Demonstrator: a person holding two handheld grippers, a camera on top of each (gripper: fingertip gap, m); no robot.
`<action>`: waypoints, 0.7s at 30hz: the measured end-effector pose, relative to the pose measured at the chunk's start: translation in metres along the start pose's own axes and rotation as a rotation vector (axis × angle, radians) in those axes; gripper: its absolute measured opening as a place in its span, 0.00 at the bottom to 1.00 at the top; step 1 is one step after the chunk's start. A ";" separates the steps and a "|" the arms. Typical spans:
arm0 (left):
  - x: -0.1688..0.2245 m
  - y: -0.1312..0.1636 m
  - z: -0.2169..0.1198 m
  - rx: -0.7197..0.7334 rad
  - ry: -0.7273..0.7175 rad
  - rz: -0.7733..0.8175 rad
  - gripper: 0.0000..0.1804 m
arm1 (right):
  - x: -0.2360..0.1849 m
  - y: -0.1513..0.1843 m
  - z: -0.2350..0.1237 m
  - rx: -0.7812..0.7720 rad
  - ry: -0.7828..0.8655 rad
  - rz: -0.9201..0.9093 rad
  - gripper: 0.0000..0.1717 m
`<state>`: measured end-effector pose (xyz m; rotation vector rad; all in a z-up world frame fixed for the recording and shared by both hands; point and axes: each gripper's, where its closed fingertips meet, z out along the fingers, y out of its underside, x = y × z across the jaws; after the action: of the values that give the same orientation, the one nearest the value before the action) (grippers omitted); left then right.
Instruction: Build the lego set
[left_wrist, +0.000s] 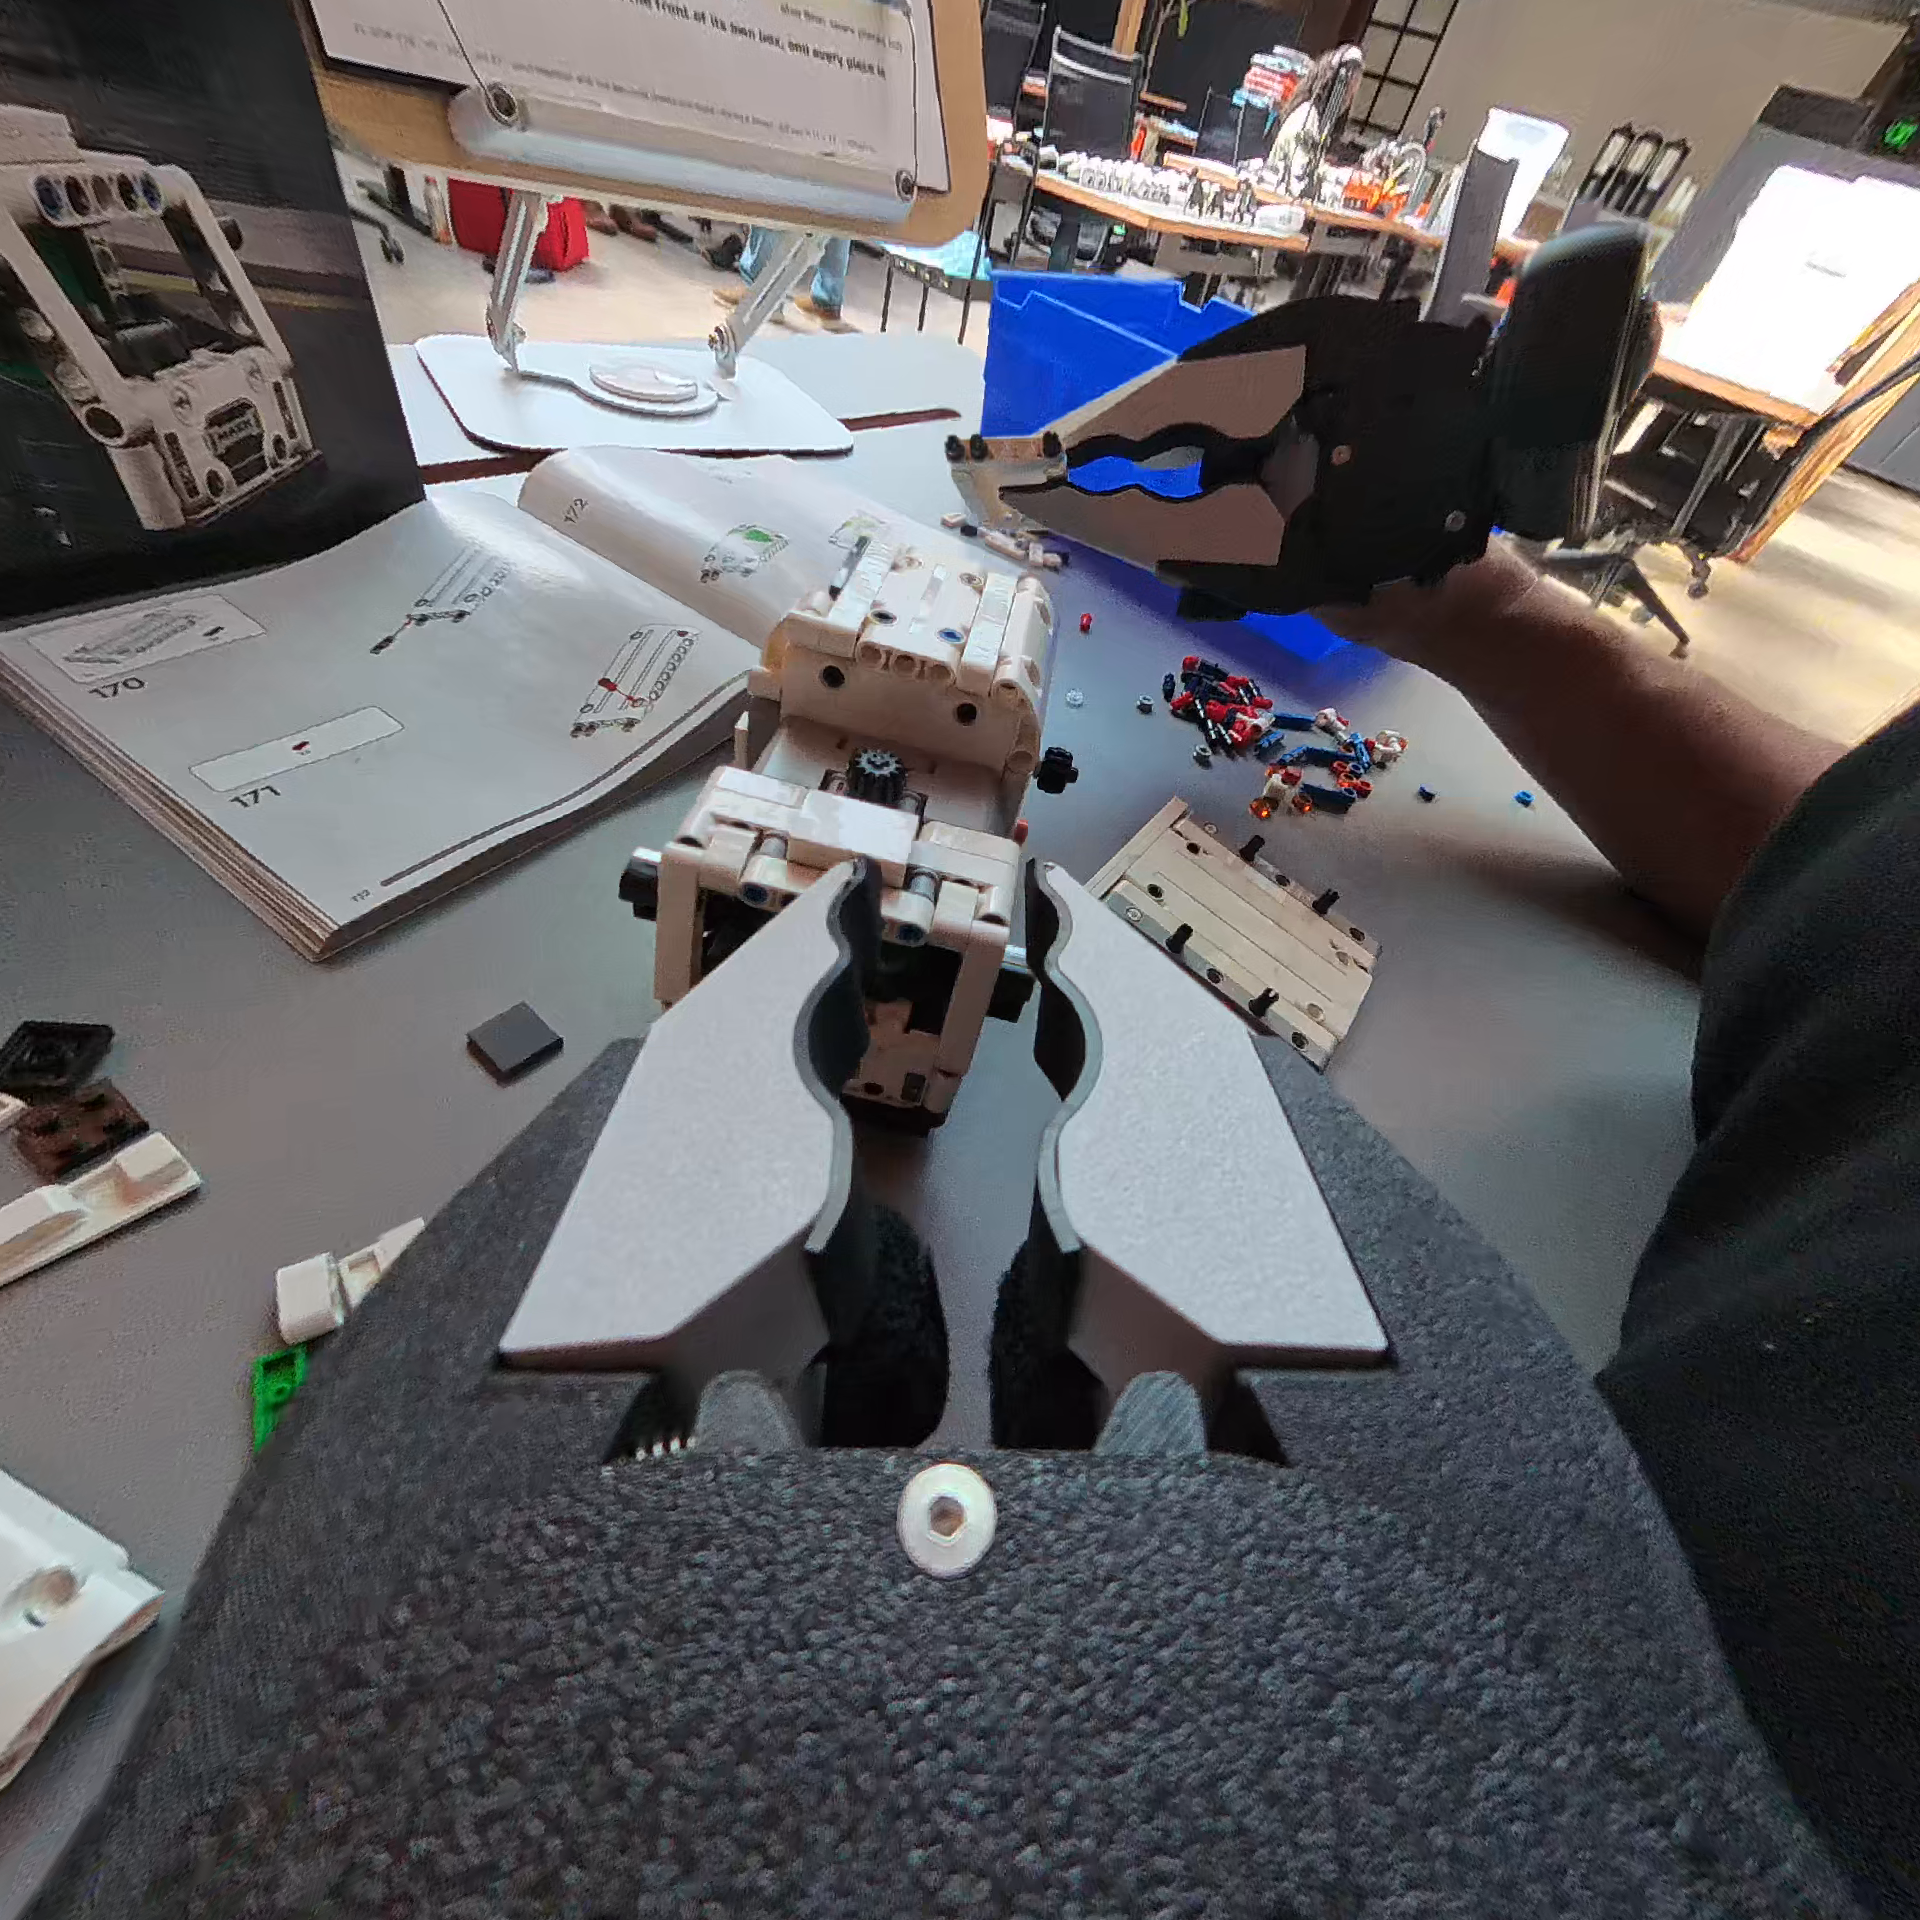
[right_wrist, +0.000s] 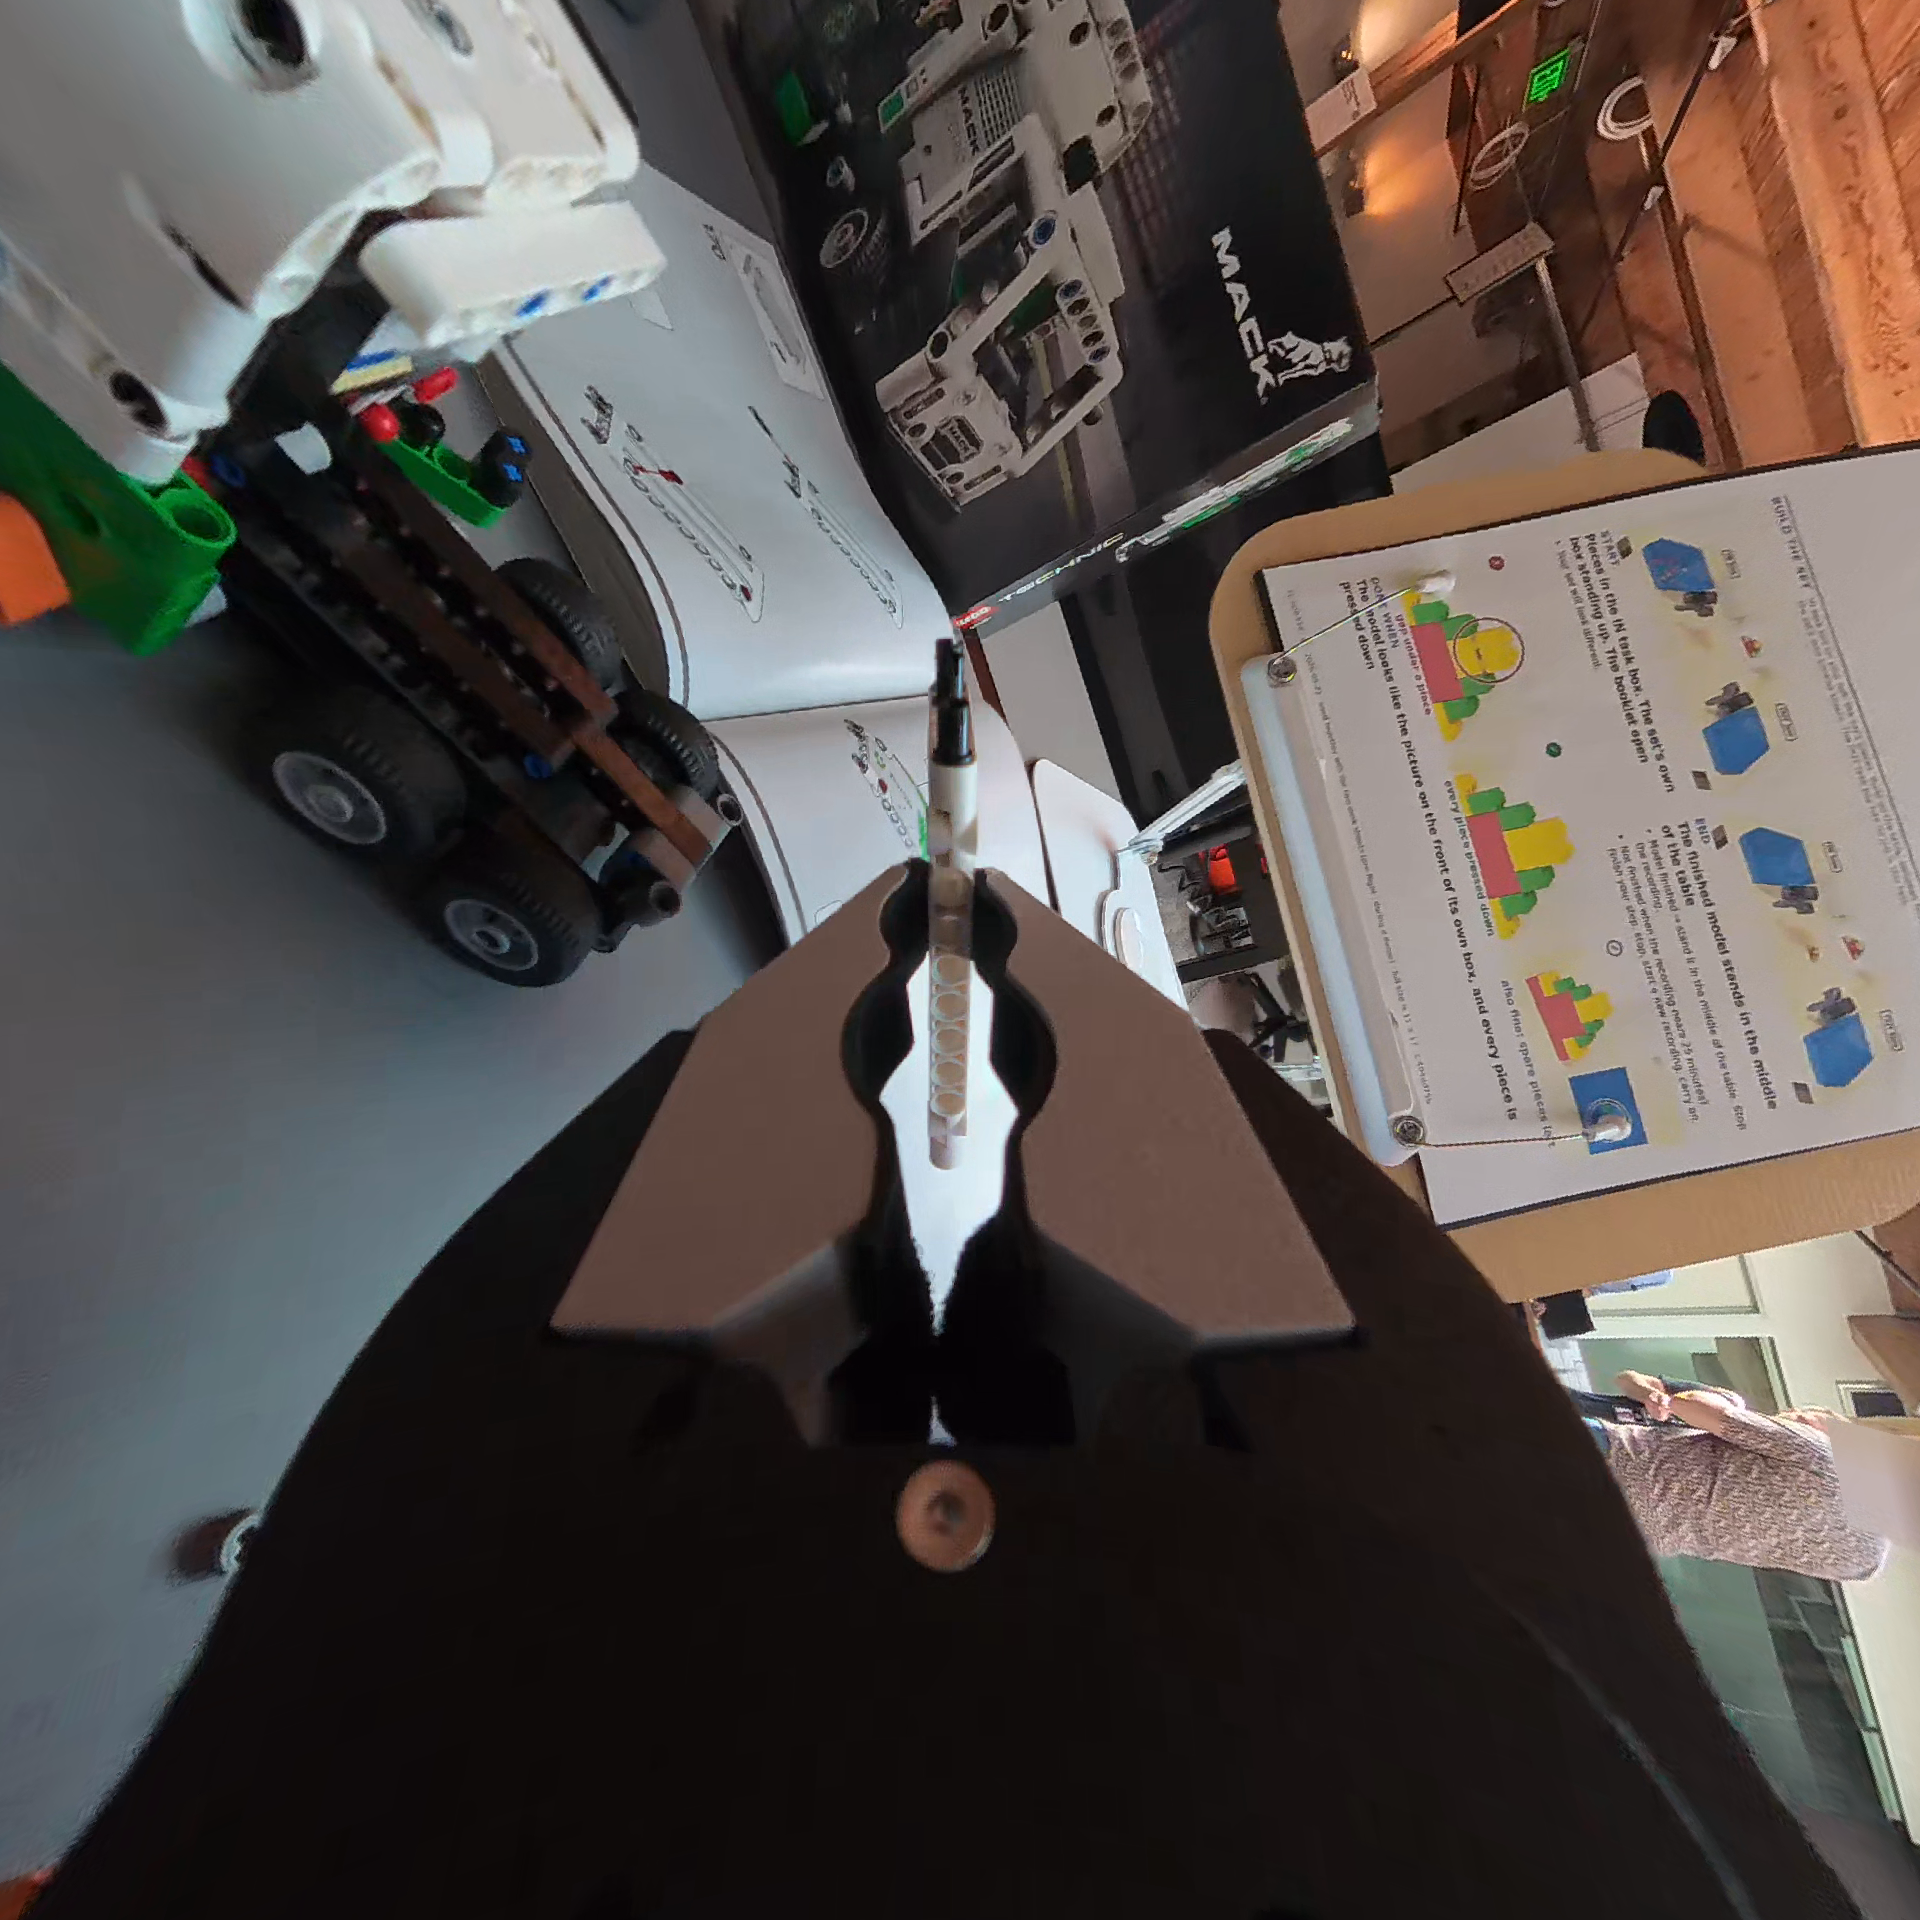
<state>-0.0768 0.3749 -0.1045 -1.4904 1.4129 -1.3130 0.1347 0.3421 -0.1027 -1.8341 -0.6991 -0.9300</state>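
Left gripper (left_wrist: 945, 883) — fingers standing apart, straddling the rear corner of the white brick truck (left_wrist: 883, 790) without visibly pressing it. A square, steady hold on that frame would likely serve best.

Right gripper (right_wrist: 948, 883) — fingers clamping a white holed beam (right_wrist: 948, 997) with black pins at its tip, held in the air above the counter (left_wrist: 1455, 935), off to the right beyond the truck. Keeping the beam straight looks wise.

Lying on the grey counter: a white slatted panel (left_wrist: 1236, 925), a pile of small red and blue pins (left_wrist: 1278, 727), an open instruction booklet (left_wrist: 343, 707), a blue bin (left_wrist: 1081, 343).

Beyond — a workshop room with cluttered tables.
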 end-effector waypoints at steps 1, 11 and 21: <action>0.001 -0.002 0.002 -0.022 0.001 0.016 0.14 | -0.001 0.000 0.000 0.000 -0.003 0.004 0.03; 0.042 -0.067 0.025 -0.031 0.123 -0.030 0.29 | 0.018 -0.061 -0.038 0.151 0.071 -0.070 0.03; 0.093 -0.063 0.033 -0.059 0.235 -0.065 0.34 | -0.044 -0.140 -0.095 0.270 0.072 -0.387 0.03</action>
<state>-0.0378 0.2896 -0.0336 -1.4686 1.5737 -1.5399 -0.0268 0.3085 -0.0452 -1.4465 -1.1028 -1.0837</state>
